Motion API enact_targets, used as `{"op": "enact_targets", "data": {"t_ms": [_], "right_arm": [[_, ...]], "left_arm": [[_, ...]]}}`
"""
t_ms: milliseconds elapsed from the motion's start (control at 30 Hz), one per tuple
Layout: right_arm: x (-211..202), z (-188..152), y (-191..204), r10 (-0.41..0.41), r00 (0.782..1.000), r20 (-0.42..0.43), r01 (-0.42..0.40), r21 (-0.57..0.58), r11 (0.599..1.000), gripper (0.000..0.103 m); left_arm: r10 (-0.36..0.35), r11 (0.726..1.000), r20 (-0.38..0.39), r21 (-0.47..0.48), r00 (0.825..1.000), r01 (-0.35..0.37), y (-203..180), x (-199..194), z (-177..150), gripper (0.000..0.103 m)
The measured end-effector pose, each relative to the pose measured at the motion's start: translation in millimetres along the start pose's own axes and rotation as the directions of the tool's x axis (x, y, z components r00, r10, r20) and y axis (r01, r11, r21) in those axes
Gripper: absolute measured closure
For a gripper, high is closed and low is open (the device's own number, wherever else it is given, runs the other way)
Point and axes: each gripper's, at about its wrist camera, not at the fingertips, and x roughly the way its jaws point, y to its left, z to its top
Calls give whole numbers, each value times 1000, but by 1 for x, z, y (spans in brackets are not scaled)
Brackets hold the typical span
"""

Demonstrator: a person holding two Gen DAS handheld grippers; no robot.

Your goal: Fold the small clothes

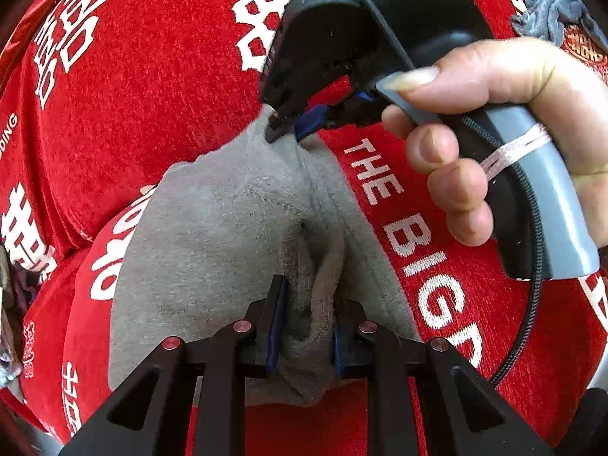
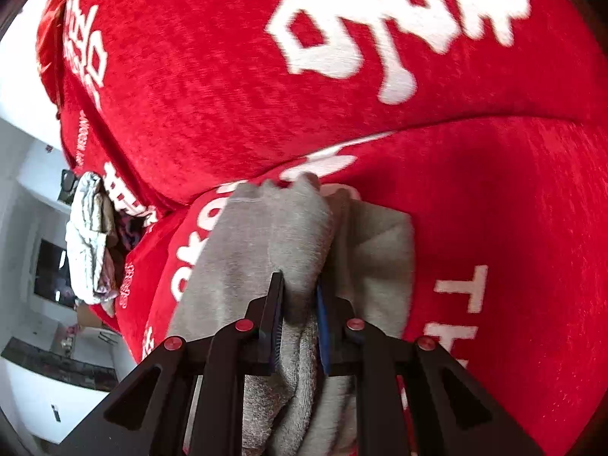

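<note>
A small grey fleece cloth (image 1: 228, 235) lies bunched on a red blanket (image 1: 152, 95) with white lettering. At the bottom of the left wrist view my left gripper (image 1: 309, 292) is shut on a raised fold at the cloth's near edge. At the far corner of the cloth my right gripper (image 1: 287, 133), held by a person's hand (image 1: 494, 114), pinches the fabric. In the right wrist view the right gripper (image 2: 300, 285) is shut on a thick bunch of the same grey cloth (image 2: 273, 228), which drapes down between and below its fingers.
The red blanket (image 2: 494, 209) covers the whole work surface. A crumpled grey-blue garment (image 1: 551, 11) lies at the far right. A pile of pale and patterned clothes (image 2: 87, 235) sits at the blanket's left edge, with white furniture (image 2: 22, 190) beyond.
</note>
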Motion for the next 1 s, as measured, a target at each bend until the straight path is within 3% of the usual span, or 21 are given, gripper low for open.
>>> {"op": "enact_targets", "data": {"t_ms": [133,200,267,333,400,533,600,667,733,867,933,1000], "right_arm": [[-12,-2,-10,-34,999,41,32,34,999,89],[-25,-4,-4,-28,998,61,26,25,999,85],[-34,-7,2,11,998,57,-12,17,1000,85],[-42,-13,9,20,998,52,-19,-8,1000,67],[-47,-24,19,5,999,53,-3,-38,999,32],[-60,-44,43,55,993,107,-42,-117,992,33],[-62,-51,50,174,978,114,-160,-122,980,33],[-49,-55,56,280,958,63,-274,-94,957,33],[-29,-58,60,317,948,1,-317,-63,946,33],[-7,-59,37,153,988,-12,-153,0,988,35],[-13,-61,9,148,989,21,-149,51,988,51],[-23,-64,-7,156,987,38,-159,75,984,60]], "left_arm": [[-54,998,7,-23,999,54,6,-3,0,75],[-144,987,9,-67,990,144,17,-6,1,36],[-182,978,32,-102,983,184,27,-13,0,28],[-228,967,51,-101,972,232,34,-23,-3,28],[-277,956,56,-86,959,281,39,-35,-10,28],[-335,933,88,-108,938,343,73,-55,-27,28],[-350,915,117,-169,929,366,103,-60,-31,28],[-325,905,128,-246,937,347,131,-59,-32,28],[-296,883,100,-350,950,312,163,-46,-30,28],[-274,847,32,-465,961,257,203,-19,-37,28],[-259,842,8,-488,966,230,214,-10,-46,28],[-258,842,-15,-494,966,217,222,0,-53,28]]}}
